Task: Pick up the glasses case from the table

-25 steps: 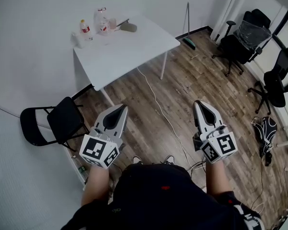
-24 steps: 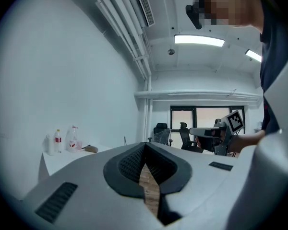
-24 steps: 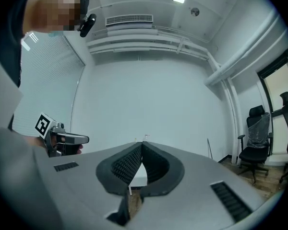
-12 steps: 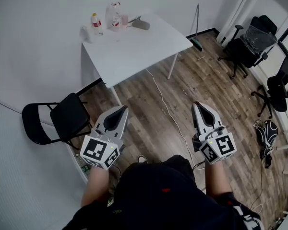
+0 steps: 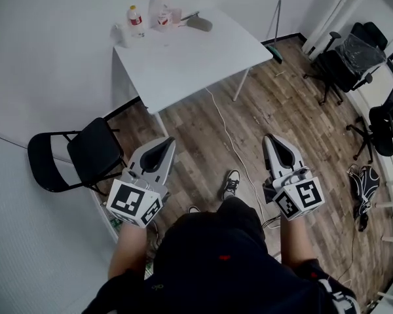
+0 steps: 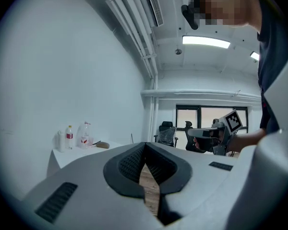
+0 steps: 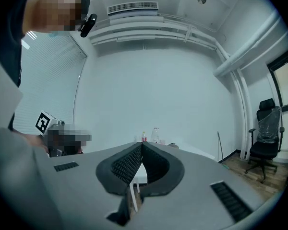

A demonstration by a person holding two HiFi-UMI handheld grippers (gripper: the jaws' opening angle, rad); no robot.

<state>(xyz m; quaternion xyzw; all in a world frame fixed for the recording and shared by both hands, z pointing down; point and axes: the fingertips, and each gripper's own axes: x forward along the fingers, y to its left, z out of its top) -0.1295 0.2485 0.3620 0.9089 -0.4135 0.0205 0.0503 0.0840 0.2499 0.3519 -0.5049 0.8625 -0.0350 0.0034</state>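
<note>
The glasses case (image 5: 198, 23) is a grey-brown oval lying near the far edge of the white table (image 5: 190, 64). In the left gripper view the case (image 6: 103, 145) shows small on the table's far side. Both grippers are held level over the wooden floor, well short of the table. My left gripper (image 5: 165, 141) is shut with its pads meeting and nothing between them (image 6: 145, 145). My right gripper (image 5: 273, 138) is also shut and empty (image 7: 142, 144). The table and bottles stand far beyond its tips.
Bottles (image 5: 135, 18) and a clear jug (image 5: 162, 6) stand at the table's far left corner. A black folding chair (image 5: 85, 154) sits left of me. Office chairs (image 5: 344, 61) stand at right, a broom (image 5: 276, 41) leans by the wall, and a white cable (image 5: 228, 146) crosses the floor.
The table and chair have shifted in the head view as I walk towards the table. One shoe now shows stepping forward. Both grippers stay shut, side by side.
</note>
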